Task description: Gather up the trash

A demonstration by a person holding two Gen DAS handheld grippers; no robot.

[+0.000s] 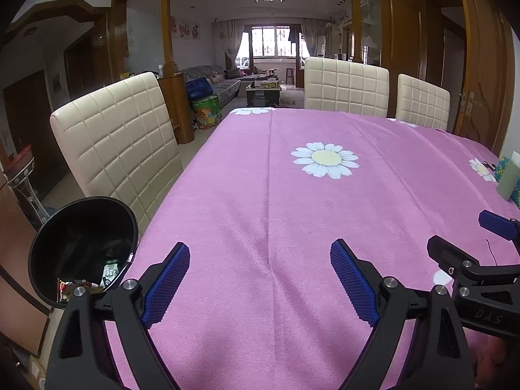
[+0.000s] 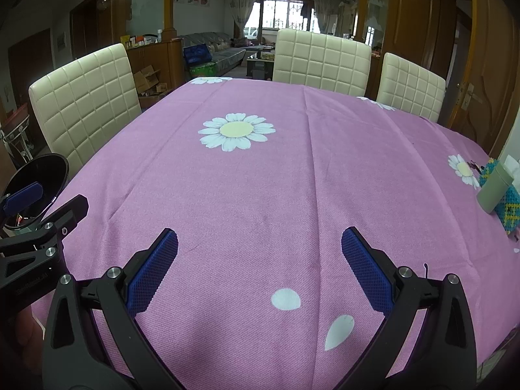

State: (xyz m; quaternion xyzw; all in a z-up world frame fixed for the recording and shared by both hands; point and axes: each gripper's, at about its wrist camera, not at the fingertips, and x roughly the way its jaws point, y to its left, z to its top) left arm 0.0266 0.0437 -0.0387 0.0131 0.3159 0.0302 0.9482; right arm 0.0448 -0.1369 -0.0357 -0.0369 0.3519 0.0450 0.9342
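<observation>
Both grippers hover with fingers wide and empty over the pink counter; the trash lies in the black bin at the left edge.

In the left wrist view, the left gripper [image 1: 260, 279] spreads its blue-padded fingers [image 1: 169, 284] wide above the pink daisy-print cloth of the counter [image 1: 276, 214], gripping nothing. The right gripper [image 2: 260, 268] in its own view is equally wide and empty, with its tip also showing at the lower right of the left view. The black trash bin [image 1: 83, 247] sits at lower left just beside the counter's edge, with wrappers [image 1: 109, 271] visible inside. A grey-green container [image 2: 494, 190] and a beaded box [image 2: 510, 208] stand at the right edge. Cream quilted chairs [image 1: 117, 143] ring the far sides, upper left and upper right.
</observation>
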